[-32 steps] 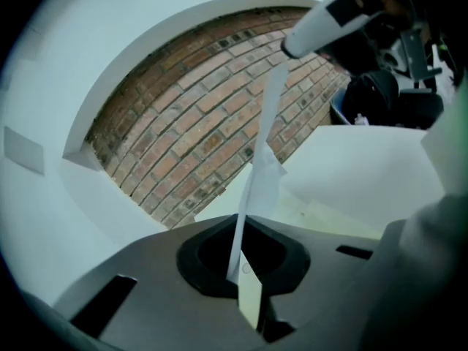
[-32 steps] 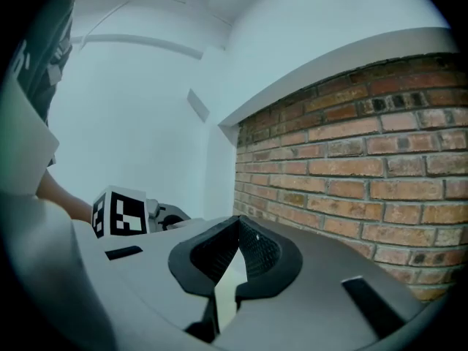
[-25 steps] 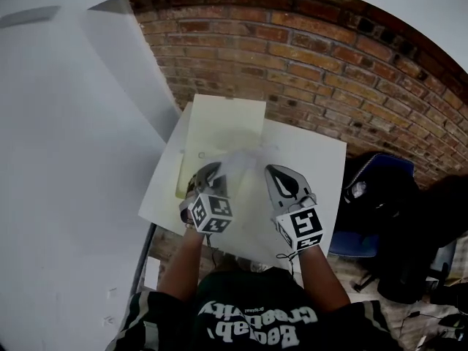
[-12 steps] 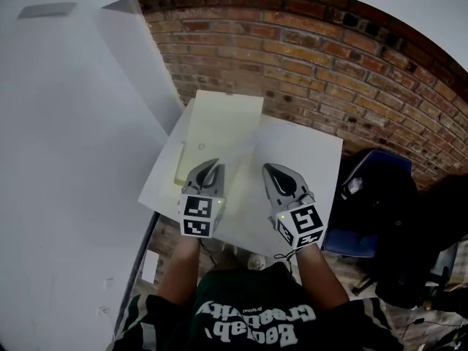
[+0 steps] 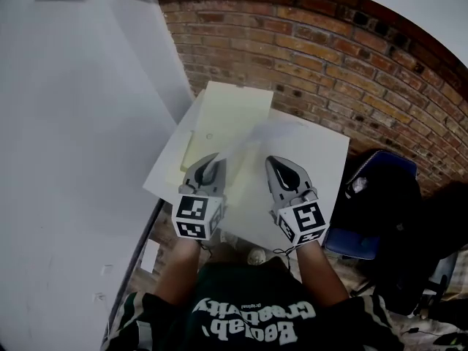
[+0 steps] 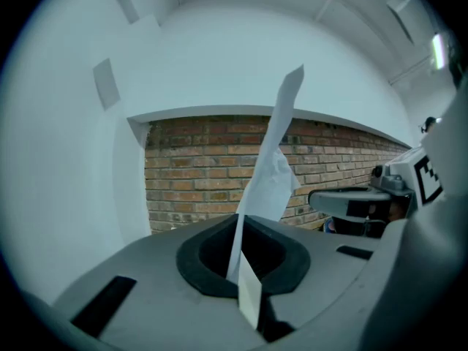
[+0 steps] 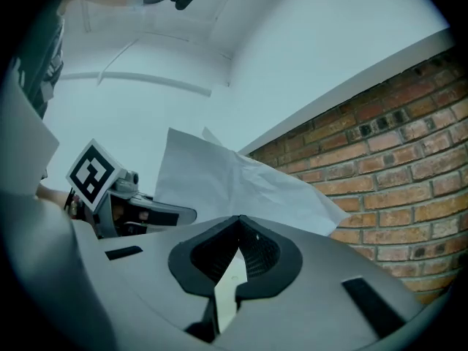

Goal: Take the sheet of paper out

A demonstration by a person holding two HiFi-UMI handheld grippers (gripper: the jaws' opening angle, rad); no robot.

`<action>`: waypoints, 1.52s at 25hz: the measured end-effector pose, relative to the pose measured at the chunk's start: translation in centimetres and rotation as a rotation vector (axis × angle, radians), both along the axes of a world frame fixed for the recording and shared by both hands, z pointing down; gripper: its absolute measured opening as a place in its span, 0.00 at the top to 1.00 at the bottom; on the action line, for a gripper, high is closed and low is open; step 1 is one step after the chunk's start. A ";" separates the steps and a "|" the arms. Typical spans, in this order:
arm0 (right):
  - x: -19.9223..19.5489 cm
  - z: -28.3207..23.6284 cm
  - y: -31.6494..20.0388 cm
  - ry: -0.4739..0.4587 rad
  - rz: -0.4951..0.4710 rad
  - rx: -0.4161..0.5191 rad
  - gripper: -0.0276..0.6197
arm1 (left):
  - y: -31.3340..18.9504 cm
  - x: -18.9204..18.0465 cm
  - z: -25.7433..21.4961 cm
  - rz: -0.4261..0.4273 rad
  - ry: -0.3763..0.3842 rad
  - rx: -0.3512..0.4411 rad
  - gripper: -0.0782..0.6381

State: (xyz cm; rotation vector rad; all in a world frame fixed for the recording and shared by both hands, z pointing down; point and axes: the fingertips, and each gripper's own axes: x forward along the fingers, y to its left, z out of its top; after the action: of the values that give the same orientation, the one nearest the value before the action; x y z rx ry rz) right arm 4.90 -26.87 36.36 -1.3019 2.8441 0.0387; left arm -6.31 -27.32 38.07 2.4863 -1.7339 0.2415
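A thin white sheet of paper point(image 5: 252, 141) hangs in the air above the pale yellow folder point(image 5: 227, 112) that lies on the white table point(image 5: 322, 159). My left gripper point(image 5: 210, 168) is shut on the sheet's near left edge. In the left gripper view the sheet point(image 6: 274, 174) stands edge-on, rising out of the closed jaws of the left gripper point(image 6: 245, 269). My right gripper point(image 5: 279, 168) holds the near right edge. In the right gripper view a sliver of paper sits between the closed jaws of the right gripper point(image 7: 234, 265), and the sheet point(image 7: 234, 181) spreads out beyond them.
A brick wall point(image 5: 329, 50) runs behind the table. A white wall point(image 5: 73, 159) stands close on the left. A blue chair with a black bag point(image 5: 373, 196) is at the right of the table. The person's torso is at the near edge.
The left gripper has risen and rolled, its marker cube now level with the right one. The sheet has lifted off the yellow folder. Both grippers drew slightly toward the person.
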 end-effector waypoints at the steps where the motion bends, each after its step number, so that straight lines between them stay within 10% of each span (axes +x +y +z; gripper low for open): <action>1: -0.1 -0.1 0.0 0.001 0.000 0.004 0.97 | 0.1 -0.2 -0.3 -0.008 0.001 0.012 0.89; 38: 0.6 -0.9 -1.5 0.076 0.066 0.041 0.97 | -2.0 0.8 -3.2 0.025 0.032 0.107 0.89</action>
State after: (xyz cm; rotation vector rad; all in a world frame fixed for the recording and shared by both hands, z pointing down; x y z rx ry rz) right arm 5.49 -28.38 35.50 -1.4158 2.8450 0.1501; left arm -5.47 -29.32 34.90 2.5718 -1.7483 0.1133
